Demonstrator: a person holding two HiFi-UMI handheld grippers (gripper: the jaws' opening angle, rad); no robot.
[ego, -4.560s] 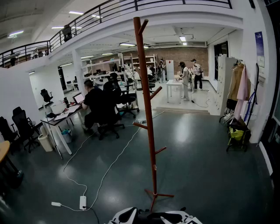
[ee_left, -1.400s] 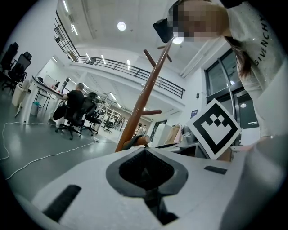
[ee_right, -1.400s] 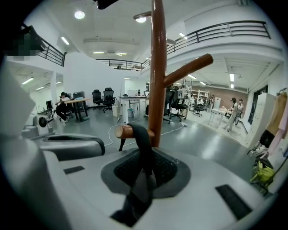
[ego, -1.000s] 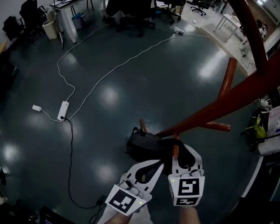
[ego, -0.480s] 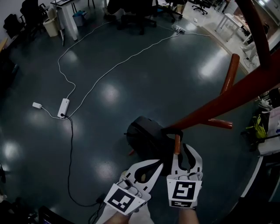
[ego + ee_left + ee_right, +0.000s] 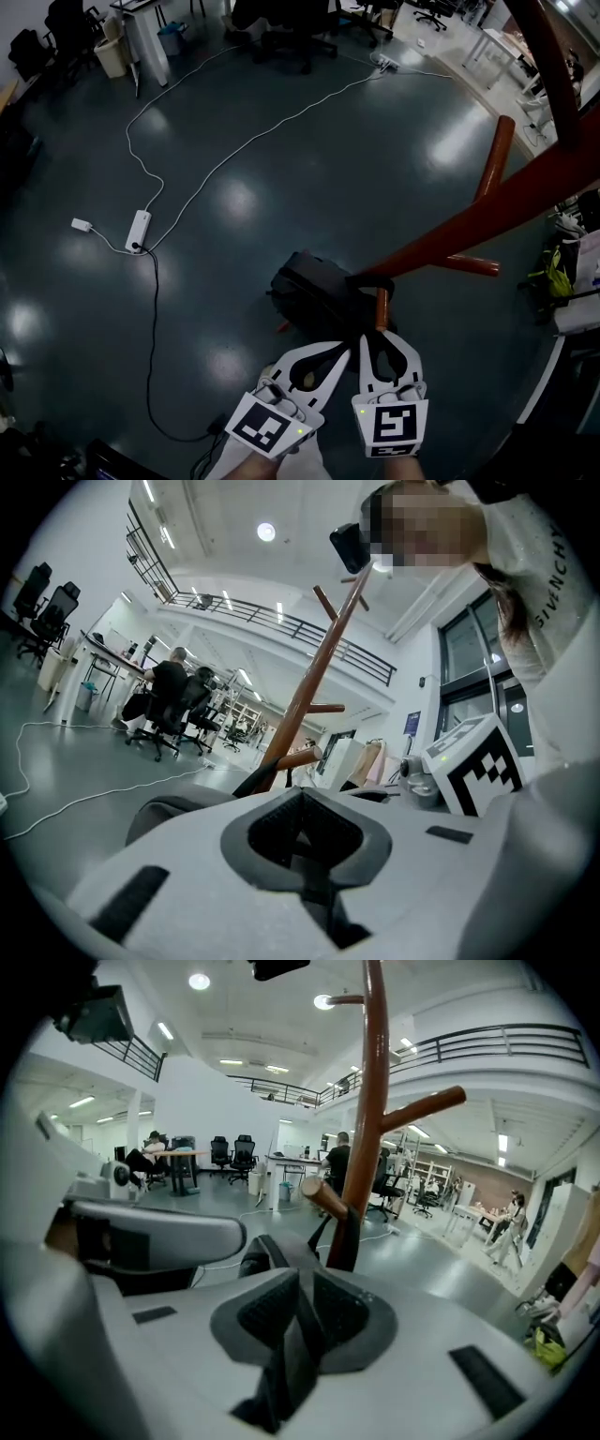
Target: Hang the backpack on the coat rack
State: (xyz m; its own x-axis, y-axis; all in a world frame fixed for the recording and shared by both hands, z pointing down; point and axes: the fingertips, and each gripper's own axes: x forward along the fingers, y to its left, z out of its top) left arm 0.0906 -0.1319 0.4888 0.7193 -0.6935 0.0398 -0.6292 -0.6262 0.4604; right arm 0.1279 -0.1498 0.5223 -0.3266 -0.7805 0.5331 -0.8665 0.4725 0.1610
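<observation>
The black backpack (image 6: 314,286) hangs low against the red-brown coat rack (image 6: 487,211). Its top loop (image 6: 371,280) lies over a short peg (image 6: 381,309). My right gripper (image 6: 377,336) is just below that peg, shut on a black strap of the backpack. In the right gripper view the strap (image 6: 281,1372) runs down between my right gripper's (image 6: 302,1321) jaws, with the peg (image 6: 323,1196) and pole (image 6: 373,1101) ahead. My left gripper (image 6: 344,352) sits beside the right one, jaws together, nothing seen in them. The left gripper view shows my left gripper (image 6: 305,832), the backpack's bulk (image 6: 164,813) and the rack (image 6: 314,682).
A white cable with a power strip (image 6: 139,232) snakes over the dark glossy floor on the left. Desks, a bin and office chairs (image 6: 281,23) stand at the far side, with seated people (image 6: 169,682). A yellow-green bag (image 6: 553,277) lies at the right.
My right gripper's jaws have come together and it has drawn slightly back. The backpack has shifted a little up against the peg. My left gripper has hardly moved.
</observation>
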